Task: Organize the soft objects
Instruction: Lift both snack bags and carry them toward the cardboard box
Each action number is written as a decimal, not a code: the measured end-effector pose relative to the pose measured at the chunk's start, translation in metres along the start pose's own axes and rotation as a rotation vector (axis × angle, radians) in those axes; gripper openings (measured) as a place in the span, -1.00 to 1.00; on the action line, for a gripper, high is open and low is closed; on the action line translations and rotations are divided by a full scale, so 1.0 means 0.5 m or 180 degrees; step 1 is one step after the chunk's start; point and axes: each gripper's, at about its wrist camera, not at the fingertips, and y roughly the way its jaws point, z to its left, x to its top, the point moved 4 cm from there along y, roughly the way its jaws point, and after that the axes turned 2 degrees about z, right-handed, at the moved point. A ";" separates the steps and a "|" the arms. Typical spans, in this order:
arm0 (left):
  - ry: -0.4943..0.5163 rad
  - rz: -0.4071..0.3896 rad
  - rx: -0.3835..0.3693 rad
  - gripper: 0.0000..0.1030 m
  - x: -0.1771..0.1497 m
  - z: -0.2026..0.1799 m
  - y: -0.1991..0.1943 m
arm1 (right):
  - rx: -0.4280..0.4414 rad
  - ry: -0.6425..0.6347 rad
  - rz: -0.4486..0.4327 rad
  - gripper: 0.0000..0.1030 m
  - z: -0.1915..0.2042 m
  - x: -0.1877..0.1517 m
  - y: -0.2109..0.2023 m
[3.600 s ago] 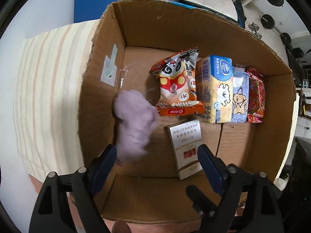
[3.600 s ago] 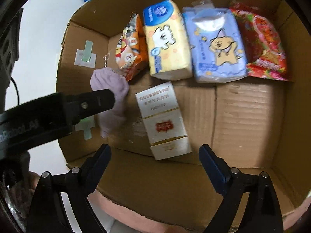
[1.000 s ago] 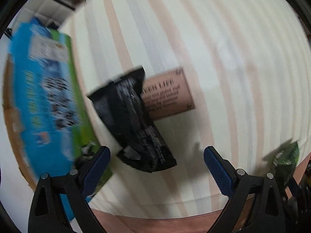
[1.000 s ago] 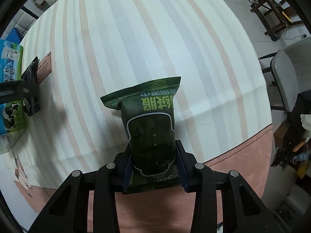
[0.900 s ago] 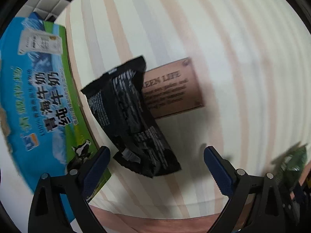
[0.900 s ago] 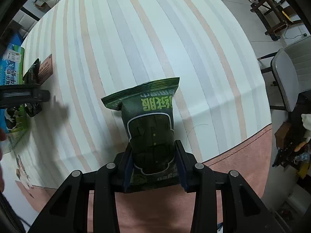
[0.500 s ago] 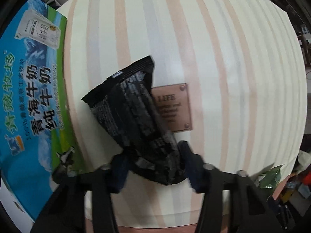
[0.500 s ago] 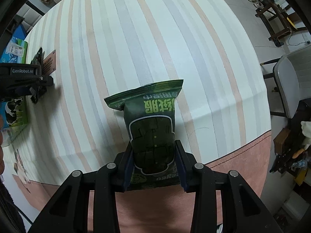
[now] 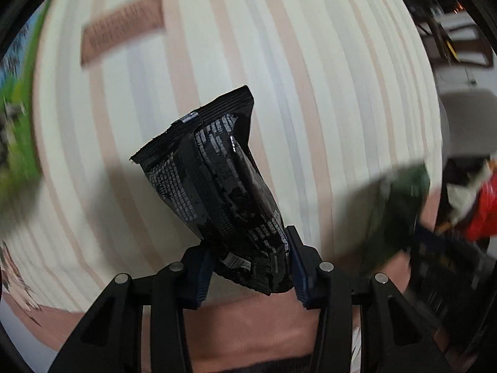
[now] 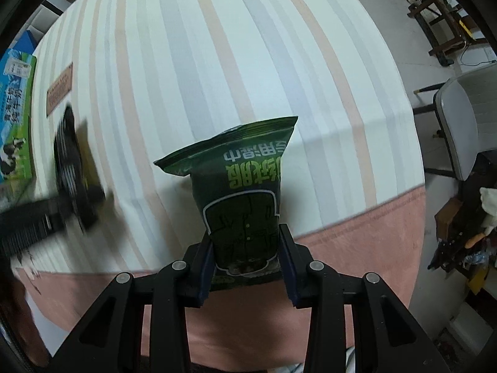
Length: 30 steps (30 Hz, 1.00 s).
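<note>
My left gripper (image 9: 250, 264) is shut on the lower end of a black snack packet (image 9: 214, 186), which hangs lifted above the striped tablecloth (image 9: 279, 62). In the right wrist view that black packet (image 10: 73, 168) and the left gripper show blurred at the left. My right gripper (image 10: 247, 261) is shut on the bottom of a green snack packet (image 10: 245, 192), held over the table's near edge. The green packet (image 9: 400, 205) appears blurred at the right of the left wrist view.
A brown label plate (image 9: 121, 28) lies on the cloth at the far left, with a blue and green milk carton box (image 10: 15, 118) beside it. The pink table skirt (image 10: 357, 233) marks the near edge. A grey chair (image 10: 466, 118) and floor clutter stand at the right.
My left gripper closed on the black packet and carried it off the brown plate, away from the milk box toward the right gripper. The right gripper kept its hold on the green packet.
</note>
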 end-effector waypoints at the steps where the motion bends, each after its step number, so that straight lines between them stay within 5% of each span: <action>1: 0.0017 0.0037 0.0000 -0.22 -0.013 -0.008 0.005 | 0.0000 -0.0011 0.0016 -0.23 -0.005 -0.006 0.001; 5: -0.0118 0.0148 -0.0249 -0.15 -0.039 0.010 0.033 | 0.0046 -0.0040 0.0051 -0.22 -0.014 -0.021 0.010; 9: -0.0710 0.0217 -0.1009 -0.10 -0.046 0.060 0.026 | 0.0175 0.0008 0.0059 -0.16 -0.017 -0.017 0.021; 12: -0.0939 0.0271 -0.1197 0.04 -0.044 0.076 0.030 | 0.0361 0.0097 0.0126 -0.03 -0.016 -0.012 0.038; 19: -0.0850 0.0248 -0.0550 0.28 0.011 0.030 0.033 | 0.0428 0.0189 0.0073 0.12 -0.024 -0.028 0.064; 23: -0.0320 0.0172 0.0203 0.27 0.022 -0.030 0.045 | 0.0346 0.0222 0.0020 0.12 -0.015 -0.040 0.069; 25: -0.0017 0.0112 0.0569 -0.04 0.015 -0.046 0.049 | 0.0266 0.0203 0.0013 0.04 -0.011 -0.039 0.072; 30: 0.0547 0.0018 0.1000 0.01 0.004 -0.060 0.062 | 0.0046 0.0025 -0.0025 -0.01 -0.003 -0.059 0.074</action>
